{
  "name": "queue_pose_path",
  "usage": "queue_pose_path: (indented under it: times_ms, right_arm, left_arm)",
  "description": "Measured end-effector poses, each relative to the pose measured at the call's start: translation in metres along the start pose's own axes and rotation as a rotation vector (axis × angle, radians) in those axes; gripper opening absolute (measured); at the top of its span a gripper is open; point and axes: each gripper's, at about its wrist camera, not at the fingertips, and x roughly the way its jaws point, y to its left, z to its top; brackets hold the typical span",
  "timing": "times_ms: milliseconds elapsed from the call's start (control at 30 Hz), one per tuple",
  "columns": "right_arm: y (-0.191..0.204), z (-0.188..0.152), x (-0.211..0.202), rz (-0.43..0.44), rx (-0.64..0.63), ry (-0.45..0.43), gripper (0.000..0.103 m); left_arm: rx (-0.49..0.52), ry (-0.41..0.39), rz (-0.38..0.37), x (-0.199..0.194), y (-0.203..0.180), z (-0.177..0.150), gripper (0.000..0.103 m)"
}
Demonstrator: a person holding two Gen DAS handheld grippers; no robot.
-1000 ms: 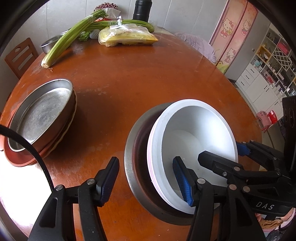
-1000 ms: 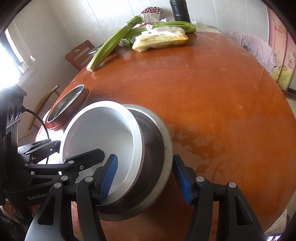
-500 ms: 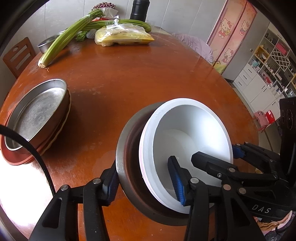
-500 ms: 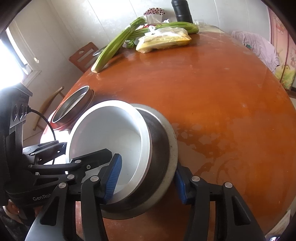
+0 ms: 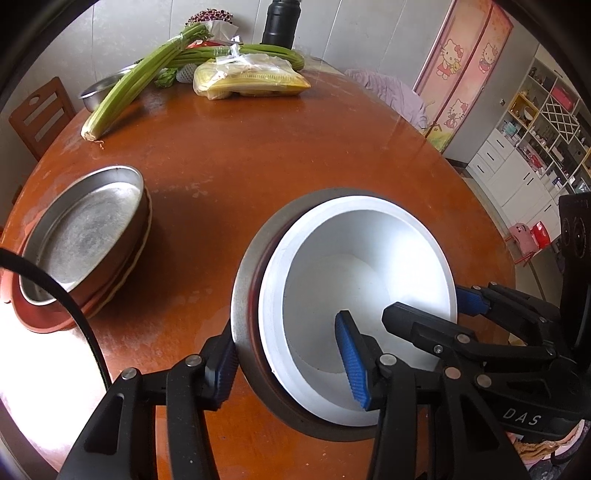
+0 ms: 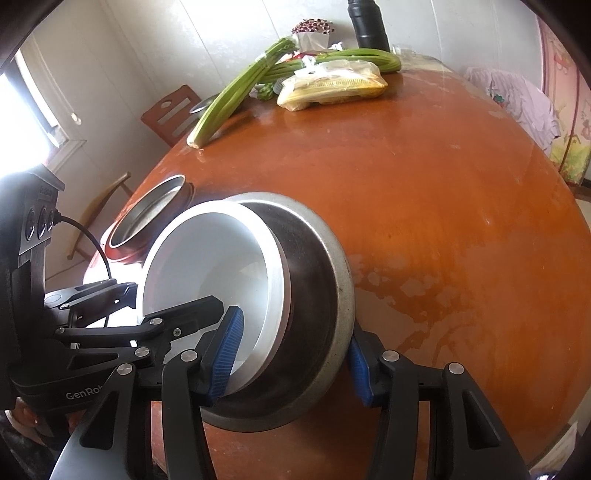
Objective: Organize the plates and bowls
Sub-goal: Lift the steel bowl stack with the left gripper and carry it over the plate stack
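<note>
Left tool (image 5: 291,363) straddles the near rims of the white round bowl (image 5: 365,280) nested in the grey metal bowl (image 5: 242,295); right tool (image 6: 291,360) likewise opposite. Contact firmness: cannot tell. Judgement: squeeze both evenly, lift level off the orange tabletop (image 5: 258,155).

Table: my round orange-brown wooden table (image 5: 258,155), glossy, worn pale in patches.
Far edge: I see celery stalks (image 5: 140,81) beside a clear bag of yellow food (image 5: 251,75).
Behind them: a black bottle (image 5: 280,22) and a small bouquet (image 5: 208,16).
My left: a wooden chair (image 5: 37,110).
My right: Hello Kitty panels (image 5: 461,62), white shelving (image 5: 535,129).
</note>
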Motion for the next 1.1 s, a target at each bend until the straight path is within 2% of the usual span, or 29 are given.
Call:
queue_pose_path:
  times_ms: [567,1100]
  right_arm:
    - [0.027,0.033,-0.007,0.009,-0.043,-0.033,0.056]
    - [0.078,0.078,-0.016,0.02,-0.126,-0.092,0.056]
  left_arm:
    - [-0.018,-0.06,0.014,-0.033,0.02,0.022,0.049]
    - [-0.049,-0.154,0.033,-0.077,0.064,0.052,0.049]
